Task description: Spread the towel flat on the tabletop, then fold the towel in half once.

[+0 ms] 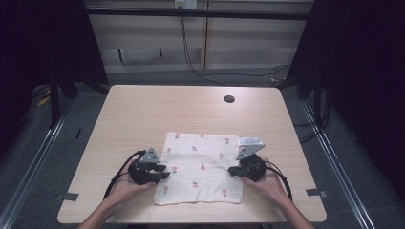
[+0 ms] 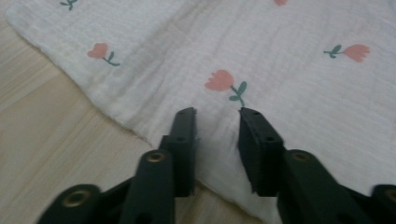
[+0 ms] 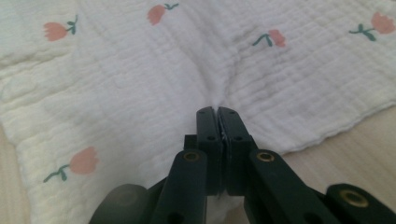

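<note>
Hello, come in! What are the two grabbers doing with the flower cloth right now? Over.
Left gripper open, jaws over the cloth's left edge. Right gripper shut, pinching the cloth's right edge. Cloth flat on table. Nothing in the way.

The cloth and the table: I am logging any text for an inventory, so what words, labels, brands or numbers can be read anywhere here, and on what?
None can be read.
The cloth bears printed pink flowers with green stems, no lettering.
The small white tag at the cloth's far right corner has dark marks, too small and blurred to read.
The table, the left gripper and the right gripper show no writing.
</note>
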The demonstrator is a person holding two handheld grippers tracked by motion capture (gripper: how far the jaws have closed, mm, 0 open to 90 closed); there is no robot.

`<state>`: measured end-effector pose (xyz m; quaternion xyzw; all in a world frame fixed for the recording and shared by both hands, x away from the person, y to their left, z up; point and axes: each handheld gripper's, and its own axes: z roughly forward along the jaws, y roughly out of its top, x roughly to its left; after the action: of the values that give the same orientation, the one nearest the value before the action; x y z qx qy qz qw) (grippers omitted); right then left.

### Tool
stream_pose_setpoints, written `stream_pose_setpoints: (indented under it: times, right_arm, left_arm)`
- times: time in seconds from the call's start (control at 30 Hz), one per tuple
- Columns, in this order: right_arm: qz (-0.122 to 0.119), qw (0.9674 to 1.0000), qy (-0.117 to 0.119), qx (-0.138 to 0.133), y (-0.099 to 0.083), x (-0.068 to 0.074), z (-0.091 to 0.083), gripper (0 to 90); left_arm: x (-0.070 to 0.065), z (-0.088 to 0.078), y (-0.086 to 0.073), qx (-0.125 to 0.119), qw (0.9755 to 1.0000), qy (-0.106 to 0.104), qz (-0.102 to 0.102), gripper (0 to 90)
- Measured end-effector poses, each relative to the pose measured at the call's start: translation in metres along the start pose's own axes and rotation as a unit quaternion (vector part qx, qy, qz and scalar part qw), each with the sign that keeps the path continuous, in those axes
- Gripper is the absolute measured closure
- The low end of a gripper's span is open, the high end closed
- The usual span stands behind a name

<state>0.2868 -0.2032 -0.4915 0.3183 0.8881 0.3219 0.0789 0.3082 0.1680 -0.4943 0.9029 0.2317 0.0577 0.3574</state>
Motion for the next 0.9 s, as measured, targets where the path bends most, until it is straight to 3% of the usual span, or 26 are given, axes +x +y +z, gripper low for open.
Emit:
stream_pose_setpoints:
  times: [0.03, 0.07, 0.1, 0.3, 0.5, 0.67, 0.8, 0.83, 0.9]
  right_arm:
    - [-0.006, 0.9999, 0.007, -0.005, -0.002, 0.002, -0.001, 88.2]
    - [-0.006, 0.9999, 0.007, -0.005, -0.002, 0.002, -0.001, 88.2]
    - [-0.009, 0.9999, 0.011, 0.0, -0.003, 0.004, -0.002, 88.3]
    - [-0.009, 0.9999, 0.013, 0.002, -0.011, 0.01, -0.009, 88.3]
    - [-0.013, 0.9998, 0.013, -0.004, -0.011, 0.015, -0.008, 88.2]
    - [-0.01, 0.9998, 0.015, -0.003, -0.013, 0.021, -0.009, 88.1]
    - [-0.009, 0.9997, 0.023, -0.003, -0.013, 0.021, -0.009, 85.8]
    - [-0.012, 0.9998, 0.018, -0.006, -0.012, 0.02, -0.009, 77.5]
    - [-0.012, 0.9997, 0.02, -0.009, -0.012, 0.019, -0.009, 74.3]
  left_arm:
    - [-0.001, 0.0, 0.0, -0.002, 1.0, -0.003, 0.002, 82.7]
    - [-0.002, 0.001, -0.001, -0.006, 1.0, -0.006, -0.002, 82.7]
    - [-0.002, 0.0, -0.002, -0.008, 0.9997, -0.019, -0.012, 88.5]
    - [-0.006, -0.006, -0.009, -0.003, 0.9993, -0.033, -0.019, 89.3]
    - [-0.016, -0.011, -0.011, 0.011, 0.9988, -0.047, -0.008, 89.4]
    - [-0.02, -0.017, -0.019, 0.007, 0.9986, -0.05, -0.018, 89.4]
    - [-0.022, -0.019, -0.019, 0.014, 0.9983, -0.056, -0.01, 89.1]
    - [-0.021, -0.019, -0.02, 0.013, 0.9979, -0.062, -0.012, 87.5]
    - [-0.019, -0.019, -0.021, 0.003, 0.9973, -0.071, -0.019, 83.1]
